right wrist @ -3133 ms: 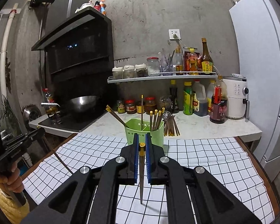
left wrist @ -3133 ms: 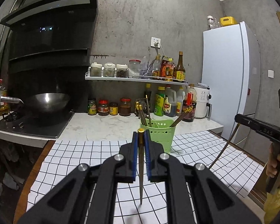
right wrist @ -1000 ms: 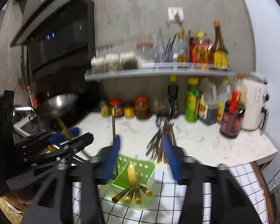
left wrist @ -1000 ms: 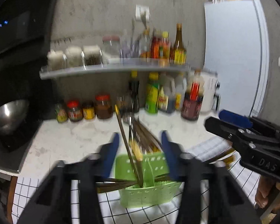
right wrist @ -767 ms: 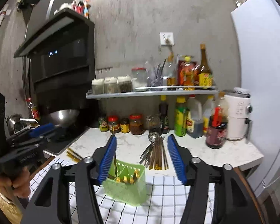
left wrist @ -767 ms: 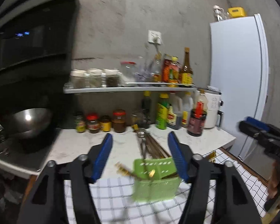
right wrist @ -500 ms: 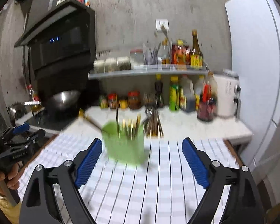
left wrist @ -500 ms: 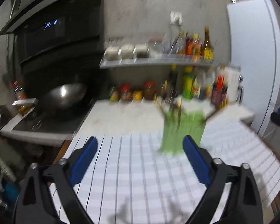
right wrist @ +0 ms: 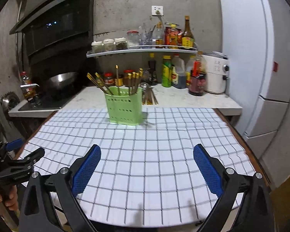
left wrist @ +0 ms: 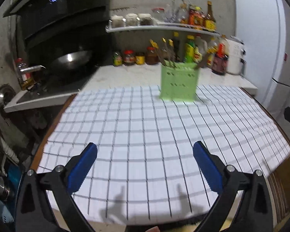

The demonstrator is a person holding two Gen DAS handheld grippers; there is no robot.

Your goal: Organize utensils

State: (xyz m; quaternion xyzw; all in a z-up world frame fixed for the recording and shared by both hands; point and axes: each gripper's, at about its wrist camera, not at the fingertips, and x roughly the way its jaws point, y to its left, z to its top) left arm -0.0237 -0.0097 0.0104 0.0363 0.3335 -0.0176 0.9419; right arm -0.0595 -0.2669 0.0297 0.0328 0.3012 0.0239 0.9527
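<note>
Nearest, left gripper [left wrist: 145,164] held with its blue pads [left wrist: 83,169] wide apart and nothing between them, low over the near edge of the checked cloth [left wrist: 145,127]. Right gripper [right wrist: 147,166] the same: blue pads [right wrist: 207,170] spread wide, gripping nothing, above the near part of the cloth. Also seen at the far left of the right view, the left gripper in a hand [right wrist: 4,199]. Farther back, near the far edge of the cloth, stood the green holder [right wrist: 124,107], upright, full of chopsticks [right wrist: 133,82] with gold tips leaning out the top. Just behind it on the white counter [right wrist: 179,97] lay a bundle of more utensils [right wrist: 148,95]. Farther still stood sauce bottles [right wrist: 197,77], jars [left wrist: 128,58], a shelf [right wrist: 141,51], a wok [right wrist: 61,80] on the left and a white fridge [right wrist: 261,58] on the right.
</note>
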